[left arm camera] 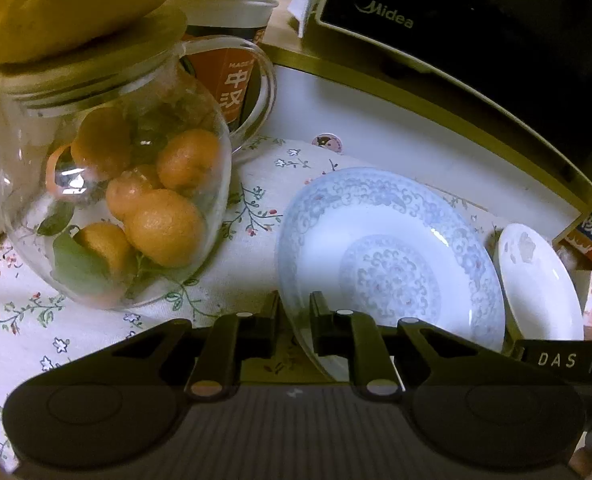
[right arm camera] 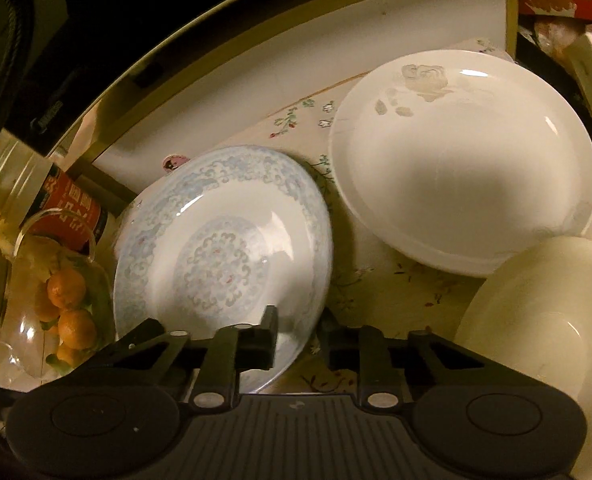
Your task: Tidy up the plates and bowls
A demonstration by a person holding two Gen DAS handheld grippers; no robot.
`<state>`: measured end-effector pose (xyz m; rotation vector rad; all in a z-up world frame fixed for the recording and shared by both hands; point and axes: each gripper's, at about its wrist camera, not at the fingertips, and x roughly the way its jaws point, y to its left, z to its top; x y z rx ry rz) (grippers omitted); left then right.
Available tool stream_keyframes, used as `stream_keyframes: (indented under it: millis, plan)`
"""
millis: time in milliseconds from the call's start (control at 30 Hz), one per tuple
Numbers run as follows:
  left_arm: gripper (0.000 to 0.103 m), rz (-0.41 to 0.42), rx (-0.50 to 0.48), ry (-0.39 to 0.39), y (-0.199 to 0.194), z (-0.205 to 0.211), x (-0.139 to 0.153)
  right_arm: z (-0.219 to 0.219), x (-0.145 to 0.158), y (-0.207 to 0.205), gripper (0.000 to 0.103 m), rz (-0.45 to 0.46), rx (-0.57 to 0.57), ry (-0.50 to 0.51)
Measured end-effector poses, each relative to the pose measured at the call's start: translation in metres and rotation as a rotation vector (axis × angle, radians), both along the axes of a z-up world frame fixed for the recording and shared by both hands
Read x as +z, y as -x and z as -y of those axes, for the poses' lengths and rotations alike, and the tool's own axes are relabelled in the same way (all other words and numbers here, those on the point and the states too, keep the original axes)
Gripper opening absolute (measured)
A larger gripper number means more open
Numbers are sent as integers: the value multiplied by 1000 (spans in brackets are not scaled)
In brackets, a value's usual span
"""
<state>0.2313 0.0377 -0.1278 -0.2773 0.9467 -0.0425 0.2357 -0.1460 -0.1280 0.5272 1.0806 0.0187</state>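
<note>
Close beside both grippers' (left arm camera: 294, 312) (right arm camera: 298, 328) pinched blue-patterned plate (left arm camera: 388, 248): tangerine jar (left arm camera: 111, 184), white plate (right arm camera: 464, 160).

Both fisheye views are dimly lit with a yellowish cast, straight edges are bowed toward the borders, glare is seen on the glass jar (left arm camera: 111, 184), and a soft shadow is cast across the white plate (right arm camera: 464, 160).

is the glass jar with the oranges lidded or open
Lidded. The glass jar has a pale lid seated flat across its mouth, with small oranges and leaves visible through the glass.
</note>
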Motion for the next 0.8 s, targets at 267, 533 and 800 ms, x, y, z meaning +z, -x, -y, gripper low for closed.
stream_keyframes:
  millis: [267, 533, 800]
  plan:
    - [10, 6, 3, 44, 1, -6, 1, 3, 0, 1, 13, -4, -6, -15]
    - [9, 15, 2, 43, 5, -6, 8, 2, 8, 4, 12, 19, 0, -3]
    - [9, 6, 28, 48, 10, -10, 20, 0, 16, 8, 12, 10, 6, -5]
